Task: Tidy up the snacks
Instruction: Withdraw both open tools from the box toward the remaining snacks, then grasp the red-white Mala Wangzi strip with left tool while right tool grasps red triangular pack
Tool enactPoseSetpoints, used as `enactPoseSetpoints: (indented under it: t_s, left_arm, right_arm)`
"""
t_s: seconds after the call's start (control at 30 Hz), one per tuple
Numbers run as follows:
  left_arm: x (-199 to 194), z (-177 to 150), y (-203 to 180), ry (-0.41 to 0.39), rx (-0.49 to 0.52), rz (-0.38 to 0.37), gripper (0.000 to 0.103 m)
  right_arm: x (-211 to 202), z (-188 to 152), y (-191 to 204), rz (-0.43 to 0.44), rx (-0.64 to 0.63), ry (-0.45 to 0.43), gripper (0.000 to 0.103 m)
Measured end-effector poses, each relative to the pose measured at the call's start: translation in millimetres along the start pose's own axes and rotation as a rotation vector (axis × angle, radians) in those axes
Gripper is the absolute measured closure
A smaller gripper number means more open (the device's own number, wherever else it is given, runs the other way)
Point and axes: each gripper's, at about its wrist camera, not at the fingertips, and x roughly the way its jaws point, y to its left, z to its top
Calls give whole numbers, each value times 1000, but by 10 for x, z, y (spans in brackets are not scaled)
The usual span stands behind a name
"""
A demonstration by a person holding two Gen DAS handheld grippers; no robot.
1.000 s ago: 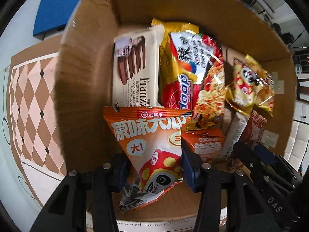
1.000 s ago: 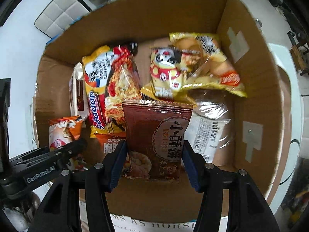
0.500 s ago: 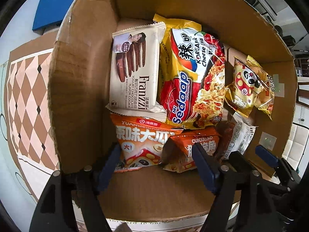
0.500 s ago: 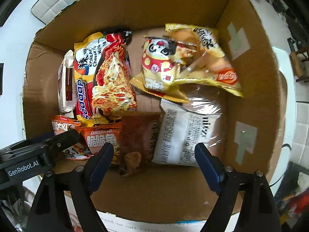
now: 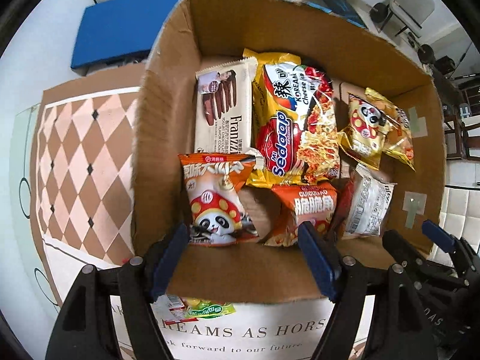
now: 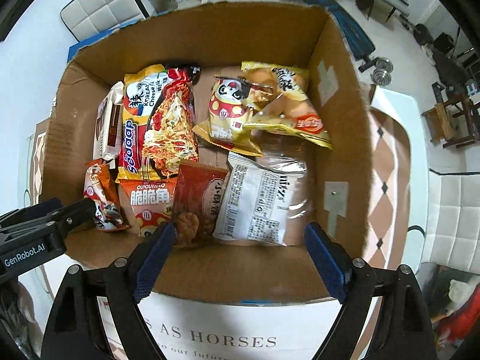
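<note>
Beyond both hand-held grippers stood an open cardboard box [image 5: 168,126] [image 6: 339,138] packed with snacks. The left hand-held gripper [image 5: 243,258] hung over the near wall with its blue fingers spread wide and nothing between them; just ahead of its left finger an orange panda bag [image 5: 216,201] leaned upright, and an orange corn-snack pack [image 5: 306,210] sat just ahead of its right finger. Farther ahead lay a white wafer pack [image 5: 225,114] beside a noodle packet [image 5: 294,123]. The right hand-held gripper [image 6: 240,243] was likewise wide open and empty; a dark red snack bag [image 6: 201,198] lay just past its left finger, touching a white-labelled packet [image 6: 261,201] straight ahead. Beyond those rested two yellow bags [image 6: 261,111]. Outside the box, under the left gripper, a green packet [image 5: 210,309] lay on the tabletop [image 5: 240,333].
</note>
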Motion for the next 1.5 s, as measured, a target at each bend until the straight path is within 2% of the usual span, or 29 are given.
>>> enactPoseSetpoints:
  t_s: [0.23, 0.57, 0.77, 1.03, 1.27, 1.43, 1.47, 1.5]
  left_arm:
    - [-250, -340, -70, -107, 23, 3, 28]
    - [-626, -630, -142, -256, 47, 6, 28]
    - [-842, -869, -146, -333, 59, 17, 28]
    - [-1171, -1165, -152, -428, 40, -6, 28]
    - [-1299, -1422, -73, -463, 19, -20, 28]
    - [-1146, -1611, 174, -424, -26, -8, 28]
    - [-1070, -1634, 242, -403, -35, -10, 25]
    - [-944, -1648, 340, -364, -52, -18, 12]
  right_arm:
    - [-278, -163, -28, -18, -18, -59, 12]
    - [-704, -494, 6, -31, -31, -174, 12]
    - [-972, -698, -25, -20, -23, -234, 12]
    - [-1388, -984, -71, 15, -1, -320, 12]
    - [-1440, -1229, -57, 63, 17, -308, 12]
    - [-1131, -1339, -5, 105, 29, -221, 12]
    - [-1041, -1350, 12, 110, 32, -200, 12]
    - [-939, -1354, 23, 118, 39, -176, 12]
